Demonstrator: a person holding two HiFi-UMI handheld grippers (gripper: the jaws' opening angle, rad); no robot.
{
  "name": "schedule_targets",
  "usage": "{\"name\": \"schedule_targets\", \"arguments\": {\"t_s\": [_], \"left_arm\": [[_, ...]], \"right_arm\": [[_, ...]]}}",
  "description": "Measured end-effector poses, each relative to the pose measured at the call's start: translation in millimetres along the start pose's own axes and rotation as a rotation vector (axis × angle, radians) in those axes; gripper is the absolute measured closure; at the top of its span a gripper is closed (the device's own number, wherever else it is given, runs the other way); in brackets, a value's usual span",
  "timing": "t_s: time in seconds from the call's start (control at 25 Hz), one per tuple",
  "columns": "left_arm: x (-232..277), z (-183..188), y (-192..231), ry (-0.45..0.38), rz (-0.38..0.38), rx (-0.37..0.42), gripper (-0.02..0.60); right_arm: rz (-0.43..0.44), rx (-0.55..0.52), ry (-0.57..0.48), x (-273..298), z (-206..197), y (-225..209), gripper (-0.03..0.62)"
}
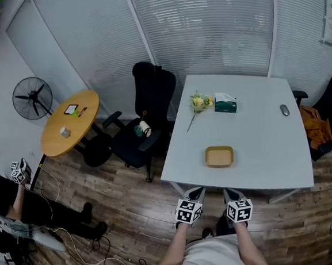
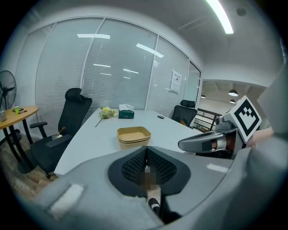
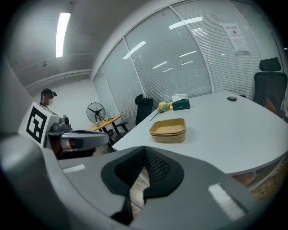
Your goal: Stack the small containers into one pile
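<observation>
Stack of shallow tan paper containers [image 1: 219, 156] sits near the front edge of the white rectangular table [image 1: 271, 148], their number hard to make out. Left gripper [image 1: 189, 211] and right gripper [image 1: 239, 210] hang short of that edge, jaws pressed together on nothing. Print on the green tissue box [image 1: 225, 103] and the white wall notice [image 3: 237, 37] is unreadable.

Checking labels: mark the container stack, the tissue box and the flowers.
container stack [image 1: 219, 156], head view, bare floor of the top container.
tissue box [image 1: 226, 105], head view, green body.
flowers [image 1: 198, 102], head view, yellow blooms.
</observation>
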State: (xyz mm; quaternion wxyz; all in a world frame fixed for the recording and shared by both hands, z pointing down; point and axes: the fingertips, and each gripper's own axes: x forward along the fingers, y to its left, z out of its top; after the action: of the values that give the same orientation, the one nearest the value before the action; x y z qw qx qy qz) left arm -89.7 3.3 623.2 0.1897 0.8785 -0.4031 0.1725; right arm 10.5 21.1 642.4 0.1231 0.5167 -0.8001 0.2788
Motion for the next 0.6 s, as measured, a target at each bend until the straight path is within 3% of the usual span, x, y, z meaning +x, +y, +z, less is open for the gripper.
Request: {"name": "schedule_targets", "arguments": {"t_s": [0.6], "left_arm": [[-10.2,0.4,0.6,-0.012,0.0,-0.013,0.575]], "right_arm": [[-0.001,-0.01,0.005,-7.4,-4.3,7.5,0.595]]}}
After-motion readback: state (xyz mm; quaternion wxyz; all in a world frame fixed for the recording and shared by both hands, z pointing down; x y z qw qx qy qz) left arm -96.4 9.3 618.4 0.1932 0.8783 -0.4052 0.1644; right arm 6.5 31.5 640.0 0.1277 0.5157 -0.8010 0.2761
